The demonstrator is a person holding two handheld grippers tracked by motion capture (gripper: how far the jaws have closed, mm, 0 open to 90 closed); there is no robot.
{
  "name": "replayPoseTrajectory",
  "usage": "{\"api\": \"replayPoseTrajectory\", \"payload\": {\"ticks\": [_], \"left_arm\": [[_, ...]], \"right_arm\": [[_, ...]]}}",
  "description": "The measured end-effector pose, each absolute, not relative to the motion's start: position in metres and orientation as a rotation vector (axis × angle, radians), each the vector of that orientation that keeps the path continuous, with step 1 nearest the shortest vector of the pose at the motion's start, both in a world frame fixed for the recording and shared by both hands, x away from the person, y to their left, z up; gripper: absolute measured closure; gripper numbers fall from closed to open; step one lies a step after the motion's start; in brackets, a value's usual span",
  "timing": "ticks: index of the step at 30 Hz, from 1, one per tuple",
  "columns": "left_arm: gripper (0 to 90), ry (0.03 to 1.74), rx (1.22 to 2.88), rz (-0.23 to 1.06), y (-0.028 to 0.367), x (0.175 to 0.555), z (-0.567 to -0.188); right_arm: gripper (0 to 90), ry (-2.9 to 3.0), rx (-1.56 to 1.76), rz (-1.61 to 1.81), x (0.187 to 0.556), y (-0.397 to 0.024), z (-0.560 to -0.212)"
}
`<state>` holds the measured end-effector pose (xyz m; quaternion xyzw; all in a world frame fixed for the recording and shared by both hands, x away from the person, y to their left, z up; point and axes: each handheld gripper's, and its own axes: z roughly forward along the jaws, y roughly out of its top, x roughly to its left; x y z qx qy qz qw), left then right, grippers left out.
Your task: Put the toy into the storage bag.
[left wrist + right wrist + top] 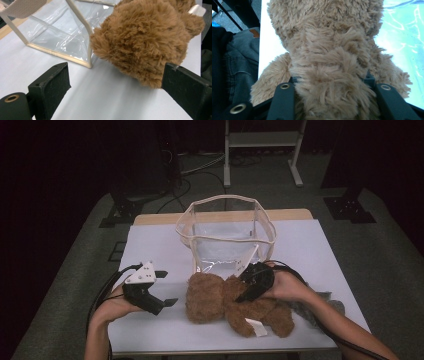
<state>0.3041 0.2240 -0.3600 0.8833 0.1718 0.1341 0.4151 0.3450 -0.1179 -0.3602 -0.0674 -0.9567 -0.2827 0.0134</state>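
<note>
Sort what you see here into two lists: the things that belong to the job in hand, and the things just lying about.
In the job:
brown teddy bear, gripped by the right gripper
clear bag
left gripper, open

Lying about:
grey garment at the table's right edge
metal stand behind

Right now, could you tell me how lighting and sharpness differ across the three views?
High view: dim, dark surroundings, soft detail on the teddy bear. Left gripper view: bright, glare streaks on the clear bag. Right gripper view: fur sharp, background at right washed out bluish.
</note>
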Motion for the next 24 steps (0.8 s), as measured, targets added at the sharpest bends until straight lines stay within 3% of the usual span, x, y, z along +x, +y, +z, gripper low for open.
{"api": "replayPoseTrajectory", "payload": {"ticks": [24], "left_arm": [[7.3,0.451,2.203,0.356,0.234,0.302,-0.357]], "right_arm": [[57.8,-2.966,-0.157,-0.969,0.331,-0.129,-0.3]]}}
